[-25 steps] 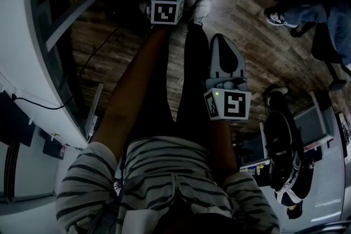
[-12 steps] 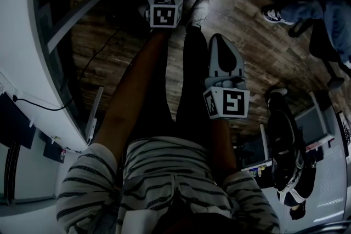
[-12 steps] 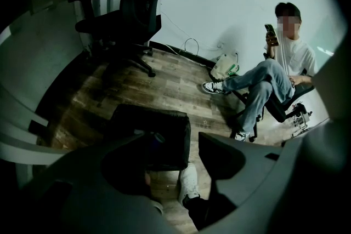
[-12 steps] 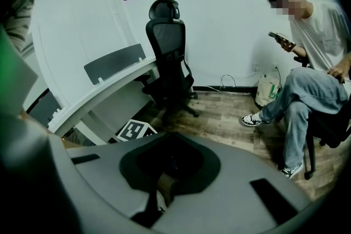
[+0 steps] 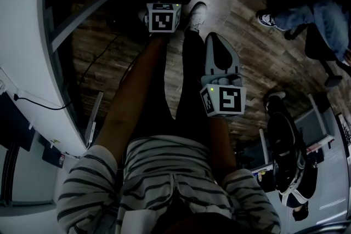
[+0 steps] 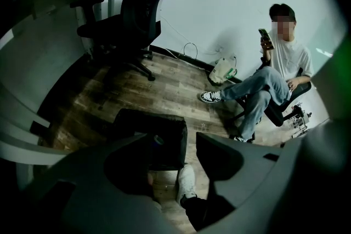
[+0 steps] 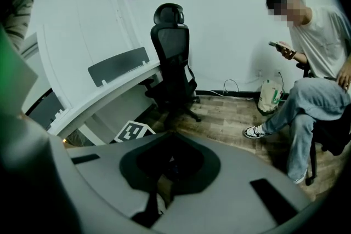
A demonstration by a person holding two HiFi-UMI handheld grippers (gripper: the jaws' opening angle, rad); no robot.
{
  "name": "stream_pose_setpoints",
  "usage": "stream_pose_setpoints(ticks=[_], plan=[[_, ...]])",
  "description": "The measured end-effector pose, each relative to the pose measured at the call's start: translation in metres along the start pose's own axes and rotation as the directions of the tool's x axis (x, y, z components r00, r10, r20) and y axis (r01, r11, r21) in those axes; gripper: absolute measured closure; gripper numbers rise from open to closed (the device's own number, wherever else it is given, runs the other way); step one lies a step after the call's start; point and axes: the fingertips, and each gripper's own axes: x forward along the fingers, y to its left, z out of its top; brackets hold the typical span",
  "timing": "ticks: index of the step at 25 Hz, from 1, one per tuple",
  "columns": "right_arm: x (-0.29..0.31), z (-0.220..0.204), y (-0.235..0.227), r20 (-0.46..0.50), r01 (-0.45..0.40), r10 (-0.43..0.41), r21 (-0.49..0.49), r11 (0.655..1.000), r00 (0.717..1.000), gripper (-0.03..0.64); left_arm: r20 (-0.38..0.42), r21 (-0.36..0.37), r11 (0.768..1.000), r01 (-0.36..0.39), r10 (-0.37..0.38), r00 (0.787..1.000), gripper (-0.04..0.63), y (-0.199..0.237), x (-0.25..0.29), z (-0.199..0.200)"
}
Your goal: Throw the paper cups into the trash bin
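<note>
The black trash bin (image 6: 151, 115) stands on the wooden floor right under my left gripper (image 6: 175, 142). That gripper's jaws are open with nothing between them, and they have just been closing a little. A small bluish rim (image 6: 158, 140) shows inside the bin; I cannot tell whether it is a paper cup. In the head view only the left gripper's marker cube (image 5: 162, 18) shows, over the dark bin. My right gripper (image 5: 215, 36) hangs beside my legs, its jaws meeting at the tips (image 7: 170, 133), with nothing seen in them.
A black office chair (image 6: 134, 24) stands by the curved white desk (image 6: 55, 35). A person sits on another chair (image 6: 274, 79) at the right, looking at a phone. A bag (image 6: 222, 69) leans at the wall. My white shoe (image 6: 185, 183) is beside the bin.
The left gripper's cube has lifted slightly over the bin. The right gripper has shifted only a touch in the head view.
</note>
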Motion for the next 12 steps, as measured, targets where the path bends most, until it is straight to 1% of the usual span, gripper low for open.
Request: stream_pose_setpoints(ticks=[7, 11, 12], plan=[[-0.007, 0.019, 0.002, 0.041, 0.007, -0.006, -0.007, 1.000, 0.999, 0.600, 0.027, 0.026, 1.000, -0.008, 0.007, 1.000, 0.380, -0.005, -0.029, 0.014], [-0.010, 0.028, 0.006, 0.062, 0.005, -0.005, -0.003, 1.000, 0.998, 0.600, 0.056, 0.034, 0.999, -0.017, 0.015, 0.998, 0.403, -0.007, -0.049, 0.022], [-0.011, 0.030, 0.008, 0.069, 0.004, -0.003, -0.007, 1.000, 0.998, 0.600, 0.063, 0.034, 0.999, -0.023, 0.021, 0.998, 0.418, -0.007, -0.053, 0.024]])
